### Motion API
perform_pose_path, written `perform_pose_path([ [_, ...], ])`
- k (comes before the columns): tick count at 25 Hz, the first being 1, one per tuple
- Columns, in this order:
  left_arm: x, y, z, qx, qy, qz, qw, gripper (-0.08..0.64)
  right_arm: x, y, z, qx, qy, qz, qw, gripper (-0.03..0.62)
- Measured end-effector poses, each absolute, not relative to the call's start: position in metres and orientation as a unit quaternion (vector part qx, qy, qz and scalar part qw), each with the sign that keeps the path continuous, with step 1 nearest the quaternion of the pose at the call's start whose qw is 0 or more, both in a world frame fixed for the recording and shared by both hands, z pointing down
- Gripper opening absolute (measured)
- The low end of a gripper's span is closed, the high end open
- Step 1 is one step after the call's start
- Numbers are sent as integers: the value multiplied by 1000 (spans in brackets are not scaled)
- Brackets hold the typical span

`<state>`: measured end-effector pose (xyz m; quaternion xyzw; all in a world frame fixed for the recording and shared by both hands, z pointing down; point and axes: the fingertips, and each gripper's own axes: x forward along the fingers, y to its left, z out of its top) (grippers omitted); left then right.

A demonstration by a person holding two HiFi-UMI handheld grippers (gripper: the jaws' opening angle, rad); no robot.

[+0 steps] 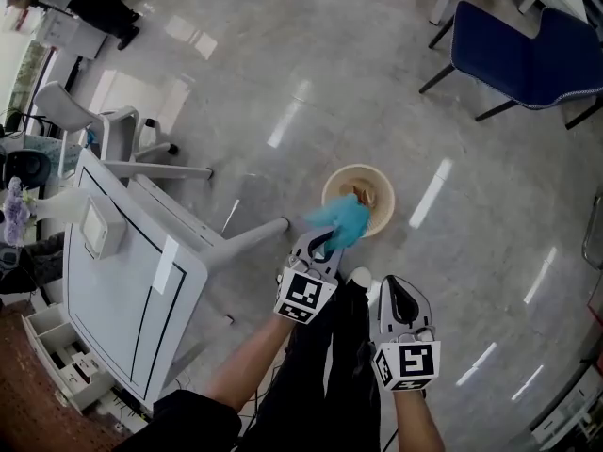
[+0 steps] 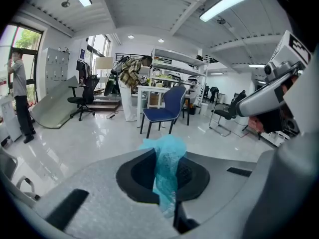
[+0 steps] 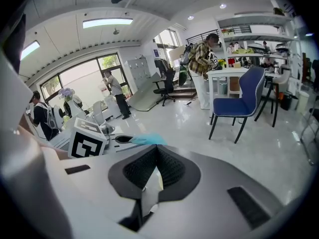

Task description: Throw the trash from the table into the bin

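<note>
- Head view: the bin (image 1: 384,179), a round, pale tub, stands on the glossy floor (image 1: 283,73) with something orange-brown inside it.
- The left gripper (image 1: 325,241) sits just below the bin in this view. Its jaws are closed on a turquoise wad (image 1: 344,219), which hangs over the bin's near rim.
- The right gripper (image 1: 398,295) is lower and to the right of the bin, well clear of its rim. From here I cannot see what it carries.
- The white tabletop (image 1: 122,290) lies to the left of the bin, and a blue chair (image 1: 537,55) stands far above and to the right of it.
- Left gripper view: the left gripper (image 2: 168,183) has its jaws pinched together on the turquoise wad (image 2: 169,148), which sticks up past the tips. The bin is out of this view.
- Right gripper view: the right gripper (image 3: 157,166) has its jaws closed on a pale scrap (image 3: 152,189), which is caught between the dark pads.
- The turquoise wad (image 3: 147,140) shows to the left beyond the jaws, beside the left gripper's marker cube (image 3: 85,141).
</note>
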<state>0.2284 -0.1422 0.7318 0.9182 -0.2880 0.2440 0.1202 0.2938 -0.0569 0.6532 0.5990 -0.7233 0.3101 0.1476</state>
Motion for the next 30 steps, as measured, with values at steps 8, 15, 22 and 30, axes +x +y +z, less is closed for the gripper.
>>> perform_pose_path([
  [8, 232, -145, 777, 919, -276, 254, 119, 17, 293, -48, 681, 611, -710, 318, 144, 9],
  [15, 239, -148, 817, 920, -266, 261, 120, 17, 299, -44, 706, 621, -699, 325, 142, 9],
  [22, 245, -150, 854, 921, -259, 269, 115, 17, 301, -54, 724, 623, -699, 324, 135, 9],
  [30, 247, -141, 904, 911, -259, 293, 128, 17, 304, -50, 740, 631, -688, 337, 126, 9],
])
